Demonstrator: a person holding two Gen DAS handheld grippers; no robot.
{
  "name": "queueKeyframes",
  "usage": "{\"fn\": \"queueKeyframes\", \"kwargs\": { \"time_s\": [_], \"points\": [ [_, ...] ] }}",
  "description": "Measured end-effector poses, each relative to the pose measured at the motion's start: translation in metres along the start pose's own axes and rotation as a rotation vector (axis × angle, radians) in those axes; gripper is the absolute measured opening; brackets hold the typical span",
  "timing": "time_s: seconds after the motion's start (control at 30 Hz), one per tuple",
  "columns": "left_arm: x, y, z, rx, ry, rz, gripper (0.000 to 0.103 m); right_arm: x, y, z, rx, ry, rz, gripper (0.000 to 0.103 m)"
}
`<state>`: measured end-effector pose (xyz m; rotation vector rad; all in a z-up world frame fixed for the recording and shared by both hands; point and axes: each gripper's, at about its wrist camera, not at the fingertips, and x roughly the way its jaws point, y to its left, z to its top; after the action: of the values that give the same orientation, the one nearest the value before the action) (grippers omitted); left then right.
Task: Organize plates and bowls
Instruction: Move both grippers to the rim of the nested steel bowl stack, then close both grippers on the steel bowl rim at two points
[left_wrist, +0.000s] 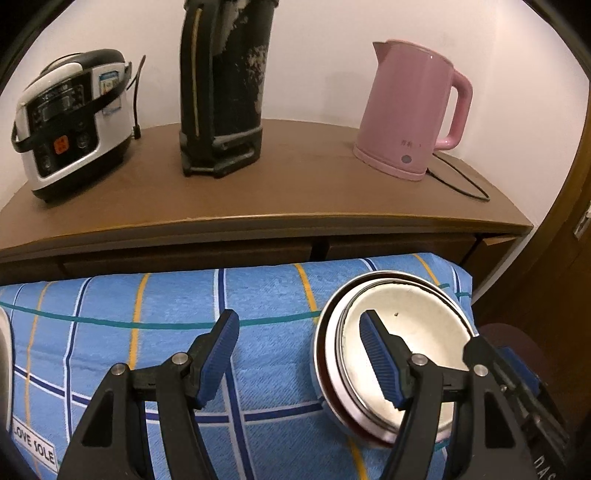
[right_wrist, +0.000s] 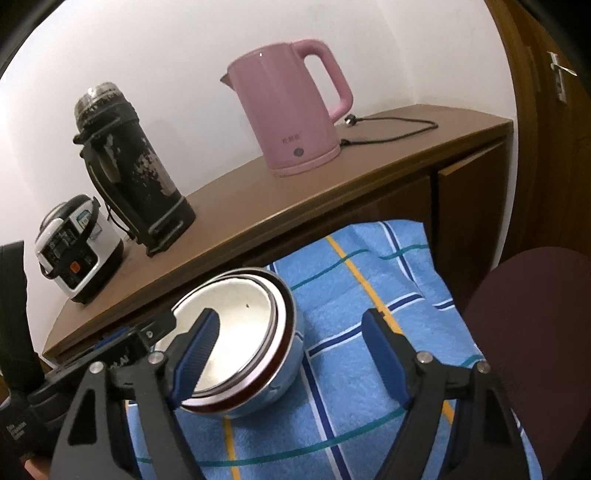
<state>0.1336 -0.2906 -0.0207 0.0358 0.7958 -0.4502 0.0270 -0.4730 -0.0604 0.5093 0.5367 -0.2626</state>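
A stack of nested bowls sits on a blue checked cloth, tilted so its white inside faces up and toward both cameras; in the left wrist view it lies at about four o'clock, near the cloth's right edge, and in the right wrist view at about seven o'clock. The outer bowl shows a pale blue wall, with a dark red rim band and metal rims inside it. The left gripper stands released, its jaws spread wide with nothing between them: its right finger hangs over the bowl's hollow, its left over bare cloth at the bowls' nine o'clock. The right gripper is likewise released and holds nothing; its left finger reaches over the bowl's near rim, its right over the cloth at the bowls' three o'clock. Whether either finger touches the bowls cannot be told. At twelve o'clock beyond the cloth runs a brown wooden counter bearing a pink kettle with its black cord, a worn black flask and a white and black rice cooker. A dark maroon chair seat lies at the cloth's three o'clock.
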Motion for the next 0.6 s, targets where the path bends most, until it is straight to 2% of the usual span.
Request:
{"fn": "queueKeyframes", "kwargs": {
  "time_s": [0.13, 0.47, 0.53, 0.6],
  "points": [
    [0.011, 0.000, -0.003, -0.010, 0.024, 0.005, 0.070, 0.012, 0.001, -0.001, 0.012, 0.025, -0.002, 0.070],
    [0.029, 0.007, -0.007, -0.061, 0.068, -0.022, 0.068, 0.032, -0.006, -0.007, 0.057, 0.075, 0.004, 0.058],
    [0.031, 0.007, -0.008, -0.080, 0.081, -0.079, 0.056, 0.037, -0.006, -0.007, 0.063, 0.090, 0.007, 0.053],
    [0.031, 0.004, -0.007, -0.087, 0.092, -0.134, 0.029, 0.040, -0.005, -0.007, 0.072, 0.102, 0.023, 0.047]
  ]
}}
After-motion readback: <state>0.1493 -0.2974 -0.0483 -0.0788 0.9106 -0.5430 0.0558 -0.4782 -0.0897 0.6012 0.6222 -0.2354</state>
